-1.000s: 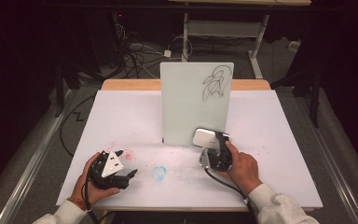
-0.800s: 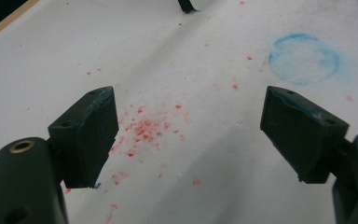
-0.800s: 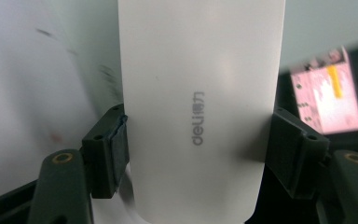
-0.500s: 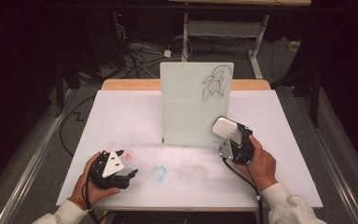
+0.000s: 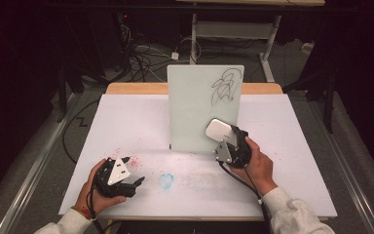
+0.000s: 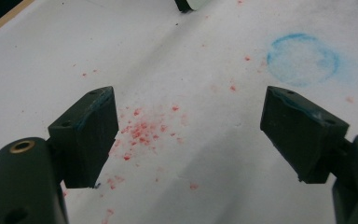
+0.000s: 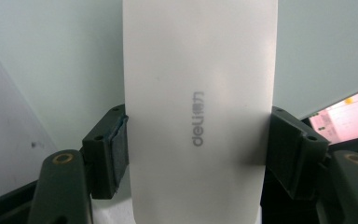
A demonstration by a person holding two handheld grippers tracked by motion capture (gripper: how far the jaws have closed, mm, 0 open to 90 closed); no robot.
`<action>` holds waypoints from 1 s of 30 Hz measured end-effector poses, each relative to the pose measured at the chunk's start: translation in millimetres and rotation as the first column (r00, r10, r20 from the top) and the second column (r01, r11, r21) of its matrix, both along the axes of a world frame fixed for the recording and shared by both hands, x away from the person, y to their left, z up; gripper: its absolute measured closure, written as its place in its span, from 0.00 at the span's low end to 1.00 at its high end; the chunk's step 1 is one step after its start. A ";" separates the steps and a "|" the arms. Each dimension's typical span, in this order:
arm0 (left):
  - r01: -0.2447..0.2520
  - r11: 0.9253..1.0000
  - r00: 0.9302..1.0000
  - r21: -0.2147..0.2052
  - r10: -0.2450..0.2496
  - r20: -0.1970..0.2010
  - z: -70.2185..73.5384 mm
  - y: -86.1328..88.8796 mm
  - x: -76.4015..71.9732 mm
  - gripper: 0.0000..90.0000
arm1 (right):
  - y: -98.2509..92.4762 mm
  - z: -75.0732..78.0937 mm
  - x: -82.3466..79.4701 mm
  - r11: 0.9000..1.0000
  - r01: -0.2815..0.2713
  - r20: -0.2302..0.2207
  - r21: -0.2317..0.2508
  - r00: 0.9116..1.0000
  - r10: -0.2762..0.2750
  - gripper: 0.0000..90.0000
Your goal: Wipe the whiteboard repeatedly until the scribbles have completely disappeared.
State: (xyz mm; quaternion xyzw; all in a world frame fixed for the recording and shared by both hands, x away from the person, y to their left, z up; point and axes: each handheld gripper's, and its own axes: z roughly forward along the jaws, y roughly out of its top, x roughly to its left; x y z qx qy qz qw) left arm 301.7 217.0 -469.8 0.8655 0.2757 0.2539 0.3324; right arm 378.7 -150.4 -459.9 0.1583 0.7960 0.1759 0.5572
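The right gripper (image 5: 222, 139) is clamped on a white eraser (image 7: 199, 116), held up in front of the upright whiteboard (image 5: 195, 107), below the black scribble (image 5: 225, 87). The wiping step looks about to begin: next, lift the eraser to the scribble and press it flat. The left gripper (image 5: 135, 184) rests on the table (image 5: 282, 146), jaws apart, empty.

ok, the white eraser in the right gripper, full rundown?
The whiteboard eraser is a smooth, matte white plastic block with rounded corners and a grey "deli" logo on its back. The right gripper clamps it by its two long sides, raised off the table in front of the upright whiteboard, low and well below the black scribble.
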 end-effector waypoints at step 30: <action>0.007 1.000 1.000 0.002 -0.007 -0.012 -1.8 -1.5 0.8 0.21 | -1.6 70.0 26.2 0.890 0.075 -0.022 0.449 0.997 -0.073 0.34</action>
